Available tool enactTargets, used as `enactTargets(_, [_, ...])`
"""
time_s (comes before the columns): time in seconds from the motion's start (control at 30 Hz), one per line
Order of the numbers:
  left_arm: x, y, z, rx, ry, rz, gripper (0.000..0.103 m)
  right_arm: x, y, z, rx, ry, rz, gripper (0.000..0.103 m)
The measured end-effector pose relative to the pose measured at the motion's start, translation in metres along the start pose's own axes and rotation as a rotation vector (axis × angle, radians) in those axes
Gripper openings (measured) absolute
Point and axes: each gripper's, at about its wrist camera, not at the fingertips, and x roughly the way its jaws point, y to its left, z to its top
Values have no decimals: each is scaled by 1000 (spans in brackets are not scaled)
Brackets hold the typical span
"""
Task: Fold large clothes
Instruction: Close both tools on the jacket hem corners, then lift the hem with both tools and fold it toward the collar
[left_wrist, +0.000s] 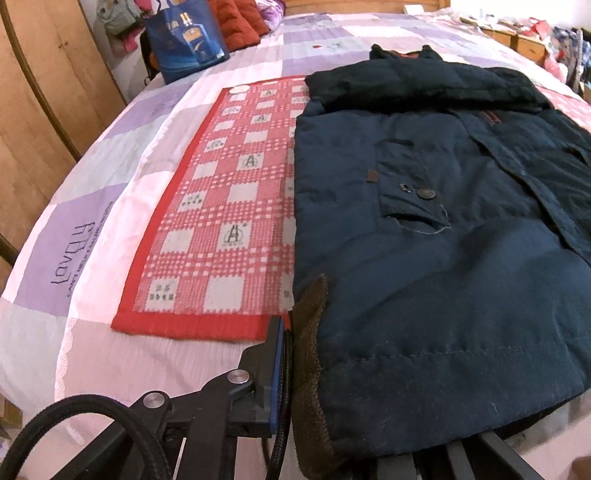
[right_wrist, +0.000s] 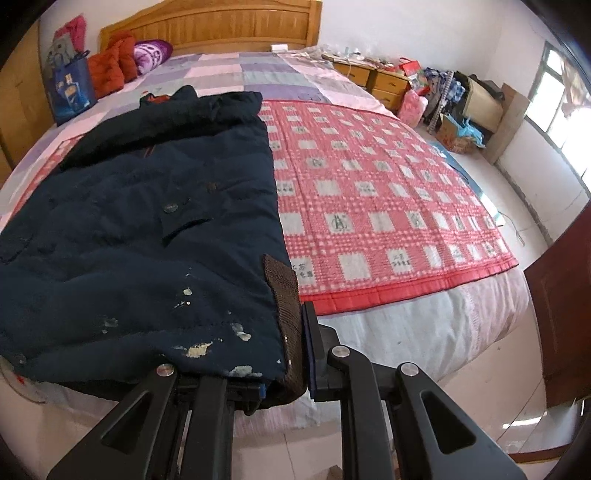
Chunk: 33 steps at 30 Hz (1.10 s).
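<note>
A dark navy padded jacket (left_wrist: 443, 221) lies flat on the bed with its sleeves folded in and its collar at the far end. It also shows in the right wrist view (right_wrist: 147, 206), with pale stains near the hem. My left gripper (left_wrist: 295, 373) is shut on the jacket's near left hem corner, where a brown knit cuff (left_wrist: 312, 354) sticks out. My right gripper (right_wrist: 295, 343) is shut on the near right hem corner, beside a brown knit cuff (right_wrist: 286, 295). The inner fingers of both grippers are hidden under the cloth.
A red checked blanket (left_wrist: 221, 206) lies under the jacket and spreads wide to the right (right_wrist: 388, 206). A blue bag (left_wrist: 186, 37) and orange-red cushions (right_wrist: 110, 66) sit near the wooden headboard (right_wrist: 221, 26). Bedside drawers (right_wrist: 384, 83), clutter and a brown door (right_wrist: 561, 317) are at right.
</note>
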Motion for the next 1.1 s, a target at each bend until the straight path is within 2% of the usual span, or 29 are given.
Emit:
enactTargets(0.33, [-40,0,-13,26,183,-24,13,-61,-18,-3,-63,112,26,15])
enactTargets(0.43, [-35,-4,3,31,219,-11,13,-62,-20,7,-101,136,35,15])
enactTargets(0.5, [-31,-1,21,-3,236,-14,13,-59,-21,28,-117,115,54,15])
enactTargets(0.6, [-22,6,69,-58,227,-6,12,-54,-20,70,-124,47,101,15])
enactTargets(0.73, [-6,15,151,-81,167,10,12,-41,-19,137,-138,-56,158,14])
enactTargets(0.93, [43,38,267,-157,72,18,12,2,-11,267,-141,-236,211,14])
enactTargets(1.03, [84,43,319,-187,69,11,12,40,-3,325,-120,-243,210,14])
enactTargets(1.1, [118,42,352,-175,98,8,12,71,4,365,-96,-227,200,14])
